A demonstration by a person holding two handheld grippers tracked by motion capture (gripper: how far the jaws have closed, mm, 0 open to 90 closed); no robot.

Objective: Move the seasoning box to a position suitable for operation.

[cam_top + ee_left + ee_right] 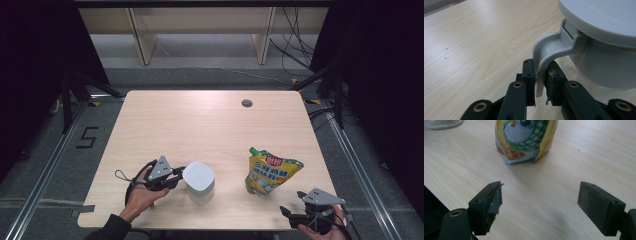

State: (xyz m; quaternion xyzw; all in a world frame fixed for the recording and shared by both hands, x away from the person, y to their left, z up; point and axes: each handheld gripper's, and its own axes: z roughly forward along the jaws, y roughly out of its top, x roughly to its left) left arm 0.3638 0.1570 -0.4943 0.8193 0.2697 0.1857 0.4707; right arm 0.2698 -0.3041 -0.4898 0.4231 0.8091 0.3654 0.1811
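The high view looks down on the whole counter (210, 125); both gripper views look closely along it, sharing its wood.

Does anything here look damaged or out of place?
Yes, small wear: the pad lining on one jaw of the right claw is torn and frayed at its edge. The pouch stands upright; the left claw grips the container's handle.

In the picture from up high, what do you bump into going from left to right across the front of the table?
Left hand-held gripper → white lidded container → yellow snack pouch → right hand-held gripper.
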